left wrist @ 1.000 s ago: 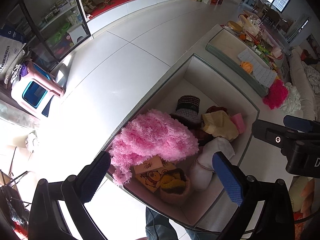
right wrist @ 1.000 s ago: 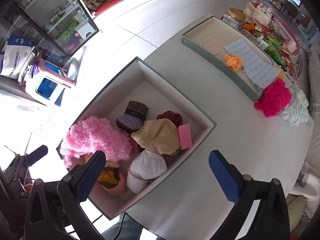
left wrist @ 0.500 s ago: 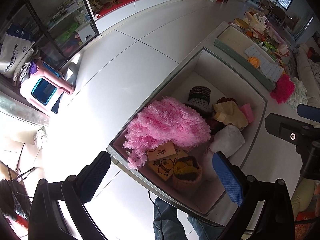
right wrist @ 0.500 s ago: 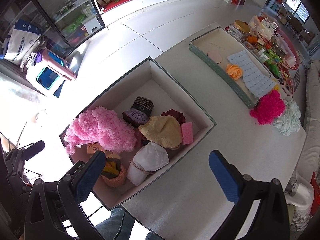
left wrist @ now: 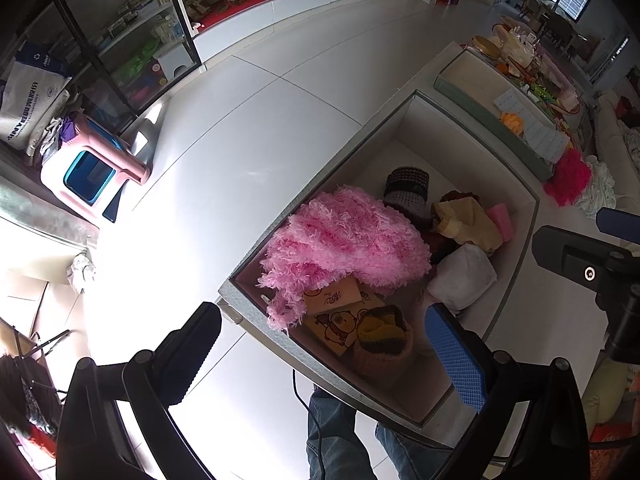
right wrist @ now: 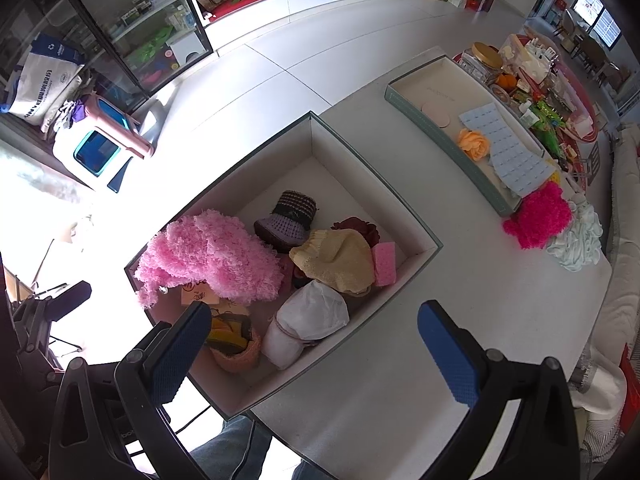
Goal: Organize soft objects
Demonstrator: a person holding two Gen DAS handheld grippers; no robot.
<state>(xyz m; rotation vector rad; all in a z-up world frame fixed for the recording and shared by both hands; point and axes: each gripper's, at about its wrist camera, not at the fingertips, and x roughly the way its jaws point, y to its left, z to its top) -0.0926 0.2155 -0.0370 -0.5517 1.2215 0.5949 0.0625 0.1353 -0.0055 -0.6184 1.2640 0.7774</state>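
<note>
Both grippers are spread wide with nothing between the pads: the right gripper hangs over the near end of the big open box, and the left gripper does the same over its near left corner. Most of the soft stuff already sits in that box, so going biggest first: the fluffy pink scarf is draped over the left side, looks feather-light and floppy, and I'd pinch it mid-bulk since a loose strand would probably just trail. Next the yellow knit hat in the middle, soft and squashy, easy to grab by the crown. The white drawstring pouch just near of it looks slicker, so I'd guess the cinched neck is the safest hold. Then the striped crochet hat toward the far side, the little knit basket at the near end, and the pink sponge against the right wall, springy and grippy. Still outside are a hot-pink pompom touching a pale mint ruffled thing, far right by the shallow lid tray. It's all on a smooth white table, with glossy white floor tile and a glass cabinet beyond.
</note>
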